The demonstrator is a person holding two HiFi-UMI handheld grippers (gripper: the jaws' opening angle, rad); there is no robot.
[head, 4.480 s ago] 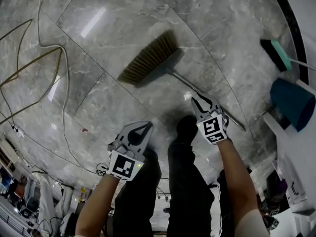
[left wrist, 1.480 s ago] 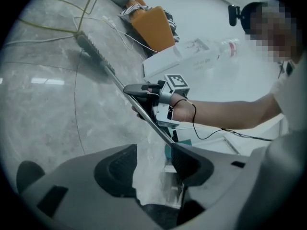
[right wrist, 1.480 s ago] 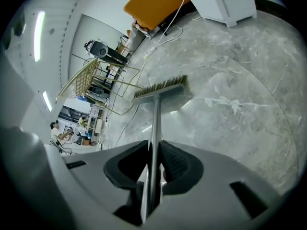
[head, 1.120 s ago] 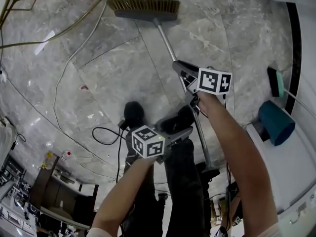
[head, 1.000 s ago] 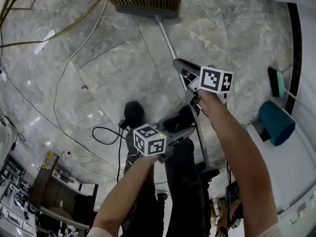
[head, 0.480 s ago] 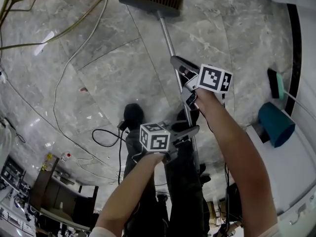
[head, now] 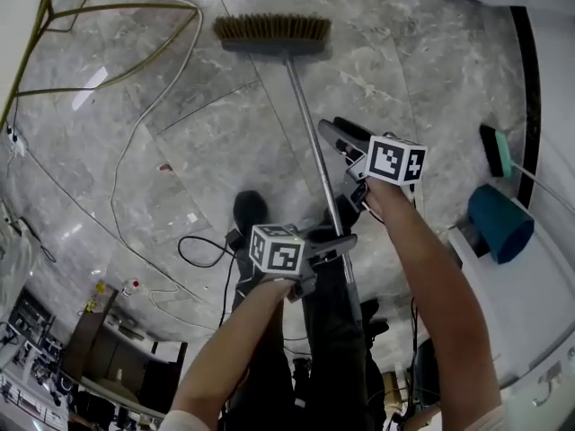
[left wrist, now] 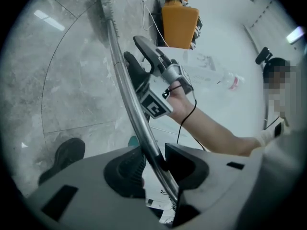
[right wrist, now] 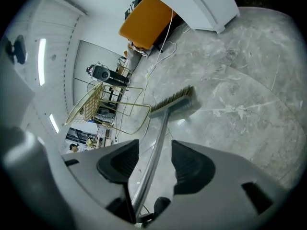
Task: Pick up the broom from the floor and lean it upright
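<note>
- Broom (head: 272,32): brush head looks down on the marble floor (head: 207,142) at the far end, and its handle (head: 310,133) slants up towards the person and runs through both tongs
- Left tongs (left wrist: 153,162): just closed, pads clamped on the handle near its upper end
- Right tongs (right wrist: 153,152): just opened, handle runs between the pads but neither presses it, so it's only a loose guide
- Risk 1: there's a single pinch on a smooth, round metal tube. The handle could twist or slip through the left pads, since the brush head's weight sits far from the grip
- Risk 2: the floor is polished. If the brush head skates as the handle tips up, the broom swings out of the right tongs' gap
- Risk 3: the white cable (head: 135,151) and the yellow wire frame (head: 108,12) lie near the brush head, and dragging it sideways could snag them
- Risk 4: regripping too early. If the left tongs let go before the right ones clamp, the broom drops back down
- The lean-to spot isn't clear from here, and leaned too shallow on this floor, the broom would likely slide
</note>
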